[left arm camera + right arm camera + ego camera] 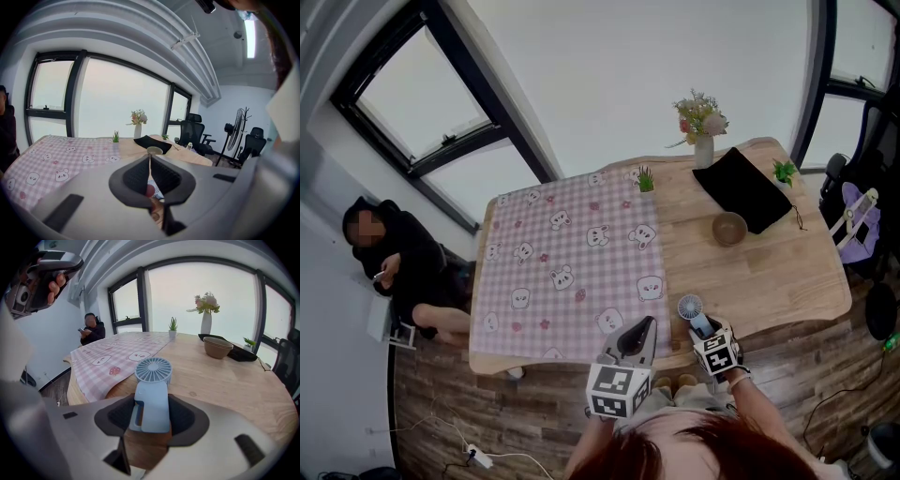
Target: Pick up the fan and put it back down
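I take the pink checked cloth (pixel 572 272), which covers the left part of the wooden table (pixel 787 281), as my landmark. My left gripper (pixel 647 323) hangs over the cloth's near right corner, its jaws pressed together on nothing. My right gripper (pixel 151 414) sits just right of that corner, angled down. Its jaws stand wide yet bear on both sides of the blue fan (pixel 153 371) at its handle. The fan's long axis runs straight out along the jaws, with the round head away from me over bare wood beside the cloth's edge. I cannot tell whether the head touches the wood. I judge this move belongs to the right hand.
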`<state>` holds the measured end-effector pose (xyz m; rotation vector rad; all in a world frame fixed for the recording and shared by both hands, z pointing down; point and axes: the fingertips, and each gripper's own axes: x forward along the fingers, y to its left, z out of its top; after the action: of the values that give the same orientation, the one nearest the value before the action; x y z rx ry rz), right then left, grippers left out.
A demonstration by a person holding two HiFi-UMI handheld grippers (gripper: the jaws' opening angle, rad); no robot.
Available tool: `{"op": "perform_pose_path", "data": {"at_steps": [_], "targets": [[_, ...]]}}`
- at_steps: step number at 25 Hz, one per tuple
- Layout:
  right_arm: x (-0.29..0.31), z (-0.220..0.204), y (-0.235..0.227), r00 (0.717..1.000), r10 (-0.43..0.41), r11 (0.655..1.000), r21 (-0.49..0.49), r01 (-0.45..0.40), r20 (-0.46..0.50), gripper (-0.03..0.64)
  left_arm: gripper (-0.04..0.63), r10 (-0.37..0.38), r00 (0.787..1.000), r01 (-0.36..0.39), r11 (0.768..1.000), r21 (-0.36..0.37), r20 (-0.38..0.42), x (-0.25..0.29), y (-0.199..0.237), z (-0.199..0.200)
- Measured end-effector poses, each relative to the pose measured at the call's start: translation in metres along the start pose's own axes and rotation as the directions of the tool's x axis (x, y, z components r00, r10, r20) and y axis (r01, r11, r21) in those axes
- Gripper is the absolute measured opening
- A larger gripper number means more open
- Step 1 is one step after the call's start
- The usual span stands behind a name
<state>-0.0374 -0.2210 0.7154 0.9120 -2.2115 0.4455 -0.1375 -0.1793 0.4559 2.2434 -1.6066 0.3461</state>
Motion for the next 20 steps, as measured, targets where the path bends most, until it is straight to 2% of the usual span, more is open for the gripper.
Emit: {"op": "perform_pose_path", "data": {"at_steps": [20], "targets": [[0.0081, -0.0011, 0.0008, 1.000, 0.006, 1.000, 0.020, -0.006, -0.026, 0.221, 0.014, -0.016, 1.000, 0.016, 1.000, -0.004, 0.004, 0.0027, 0.0032, 0.0003]]}}
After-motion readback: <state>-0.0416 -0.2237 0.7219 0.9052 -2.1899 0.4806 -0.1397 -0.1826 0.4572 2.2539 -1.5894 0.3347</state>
